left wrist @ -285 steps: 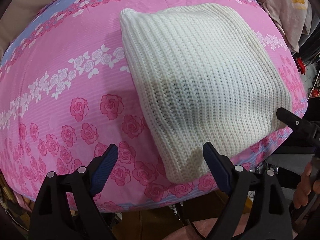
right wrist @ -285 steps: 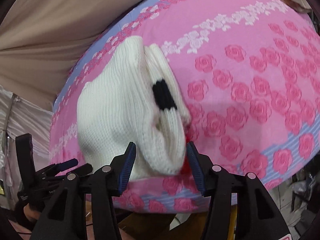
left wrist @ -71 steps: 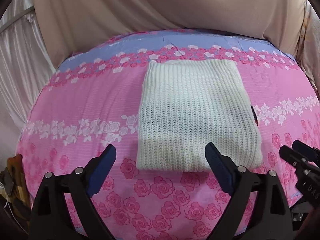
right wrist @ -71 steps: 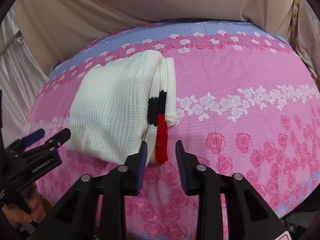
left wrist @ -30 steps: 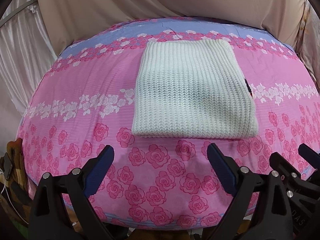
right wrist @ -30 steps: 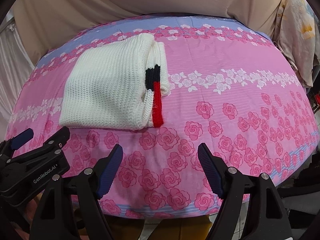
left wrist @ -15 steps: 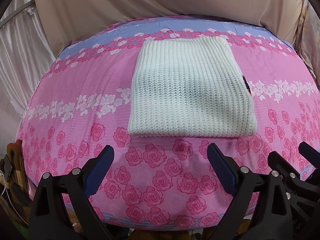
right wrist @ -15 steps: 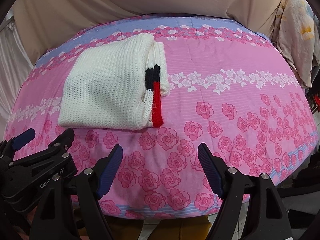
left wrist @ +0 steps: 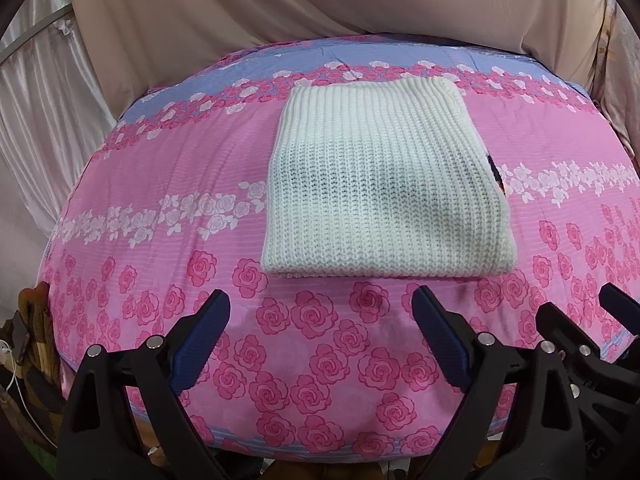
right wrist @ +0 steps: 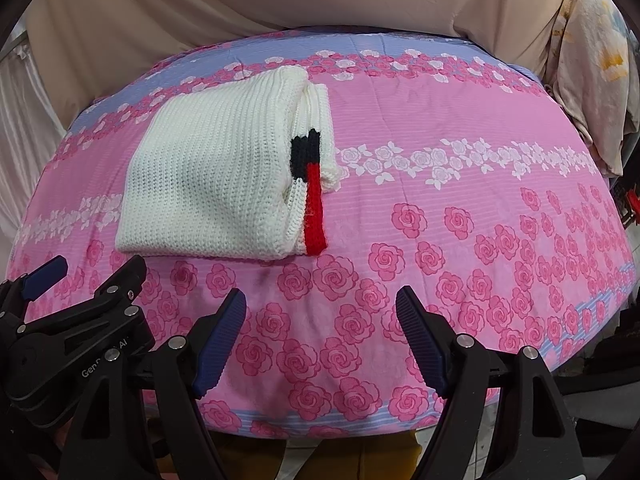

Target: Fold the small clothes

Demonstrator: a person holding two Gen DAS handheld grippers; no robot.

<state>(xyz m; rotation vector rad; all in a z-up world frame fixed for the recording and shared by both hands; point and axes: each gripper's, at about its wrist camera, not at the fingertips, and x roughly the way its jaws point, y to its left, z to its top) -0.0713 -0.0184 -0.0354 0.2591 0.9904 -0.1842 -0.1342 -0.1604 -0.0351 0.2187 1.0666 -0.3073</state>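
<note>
Two hand-held grippers hang side by side at the near edge of your tabletop, and neither has hold of anything. Your left hand-held gripper [left wrist: 321,312] stands with its jaws spread wide over bare cloth, and your right hand-held gripper [right wrist: 321,312] is spread just as wide, its blue pads clear of the knit. The white knitted sweater [left wrist: 380,188] lies folded into a neat rectangle on the pink rose-patterned cover [right wrist: 460,208], toward the far left of the surface in the right wrist view, apart from both sets of fingers. A black and red band [right wrist: 310,188] shows along its folded right edge. Beige drapery [left wrist: 320,4] hangs behind.
</note>
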